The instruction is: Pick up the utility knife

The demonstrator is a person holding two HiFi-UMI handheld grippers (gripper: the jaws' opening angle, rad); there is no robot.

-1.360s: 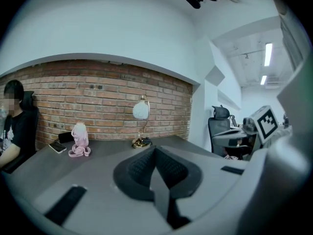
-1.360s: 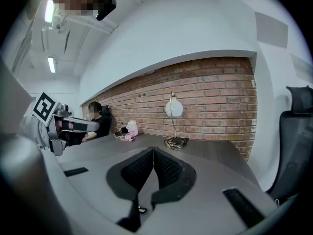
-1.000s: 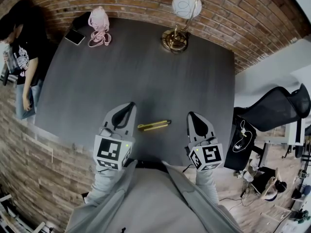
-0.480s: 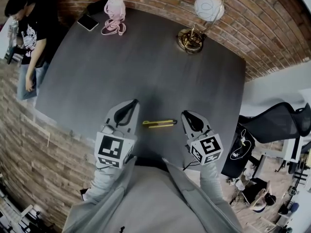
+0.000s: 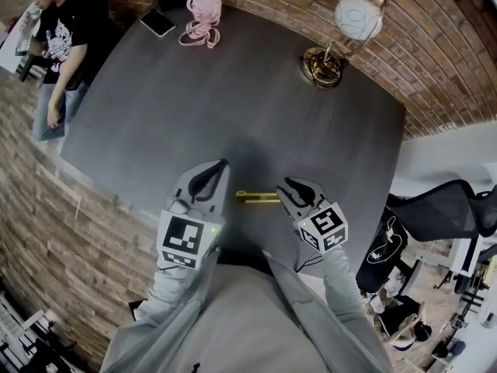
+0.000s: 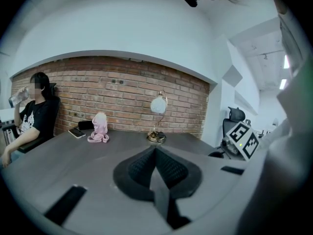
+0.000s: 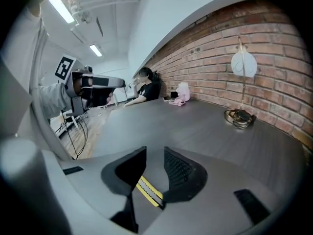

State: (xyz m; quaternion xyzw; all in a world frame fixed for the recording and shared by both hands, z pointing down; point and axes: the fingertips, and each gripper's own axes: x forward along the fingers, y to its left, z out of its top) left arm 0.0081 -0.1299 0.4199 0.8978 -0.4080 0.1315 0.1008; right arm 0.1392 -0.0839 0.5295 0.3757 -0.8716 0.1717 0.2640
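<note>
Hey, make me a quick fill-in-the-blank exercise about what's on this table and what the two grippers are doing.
1. Between the right gripper's open jaws lies the yellow ____.
2. The left gripper's jaws are ____, with nothing between them.
3. The lamp stands on the table by the ____ wall.
Missing words: utility knife; shut; brick. The right gripper's jaws have just been opening.
</note>
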